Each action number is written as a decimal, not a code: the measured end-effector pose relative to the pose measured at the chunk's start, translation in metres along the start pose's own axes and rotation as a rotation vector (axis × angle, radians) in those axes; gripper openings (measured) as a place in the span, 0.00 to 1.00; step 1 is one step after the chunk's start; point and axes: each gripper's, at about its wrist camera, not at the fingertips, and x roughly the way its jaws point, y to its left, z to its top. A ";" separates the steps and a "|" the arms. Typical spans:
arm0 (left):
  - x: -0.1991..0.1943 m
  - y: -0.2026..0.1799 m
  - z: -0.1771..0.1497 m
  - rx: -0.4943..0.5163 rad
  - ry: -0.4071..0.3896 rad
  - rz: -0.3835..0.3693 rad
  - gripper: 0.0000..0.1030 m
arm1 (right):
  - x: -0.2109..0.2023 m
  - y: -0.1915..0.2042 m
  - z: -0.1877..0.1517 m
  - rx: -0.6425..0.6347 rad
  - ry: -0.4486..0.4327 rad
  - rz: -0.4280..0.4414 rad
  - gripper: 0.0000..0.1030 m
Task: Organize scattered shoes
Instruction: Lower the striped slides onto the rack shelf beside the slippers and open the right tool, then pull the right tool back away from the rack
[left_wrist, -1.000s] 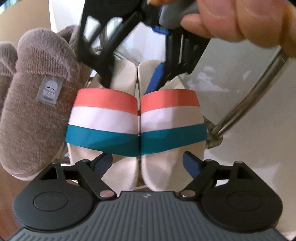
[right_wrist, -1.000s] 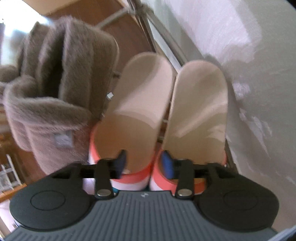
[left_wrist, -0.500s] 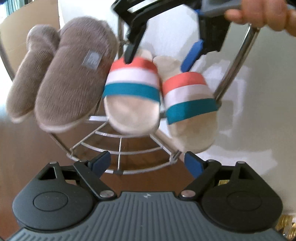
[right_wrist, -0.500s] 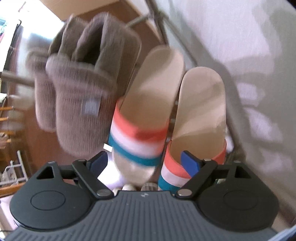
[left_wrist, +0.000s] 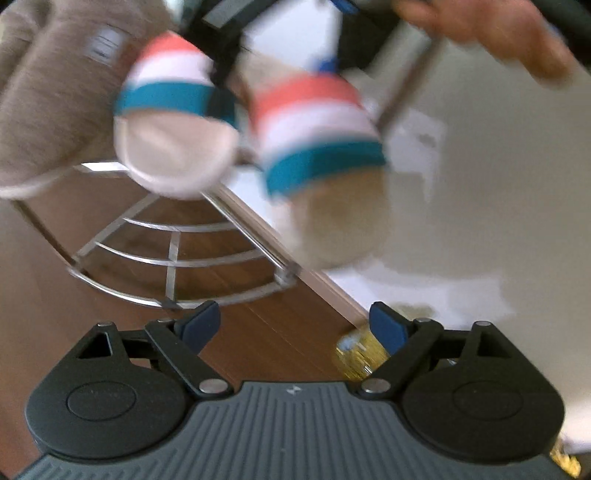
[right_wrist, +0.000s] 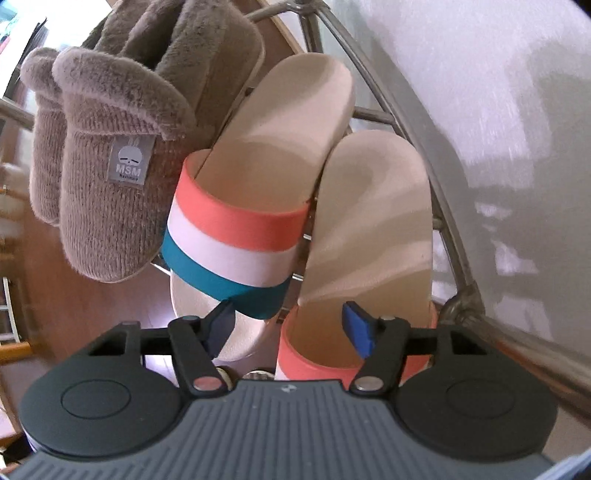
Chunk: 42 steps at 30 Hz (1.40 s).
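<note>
We see a wire rack (right_wrist: 413, 125) tight against the pale wall (right_wrist: 498, 74), with bare wood floor (left_wrist: 258, 332) open below its lower tier. Our left gripper (left_wrist: 291, 325) tilts down over that floor, fingers apart with nothing between them. Our right gripper (right_wrist: 288, 325) points steeply down at the striped slides (right_wrist: 236, 243), its fingers just narrowed yet pressing nothing. The slides sit side by side on the rack, beside brown fuzzy slippers (right_wrist: 107, 206). A hand (left_wrist: 487, 33) shows blurred above.

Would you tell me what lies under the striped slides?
The striped slides rest on a metal wire rack; a lower tier and wooden floor show beneath. Where soles meet the bars is covered.
</note>
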 end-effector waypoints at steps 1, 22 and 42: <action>0.000 -0.010 0.000 0.037 0.008 -0.013 0.87 | -0.001 -0.001 0.002 0.003 -0.007 0.004 0.52; -0.003 -0.008 0.080 0.004 -0.086 -0.057 0.87 | -0.032 0.018 0.036 -0.056 -0.159 0.016 0.54; 0.033 -0.034 0.081 0.078 -0.042 -0.150 0.90 | -0.051 0.008 0.011 -0.020 -0.163 0.039 0.69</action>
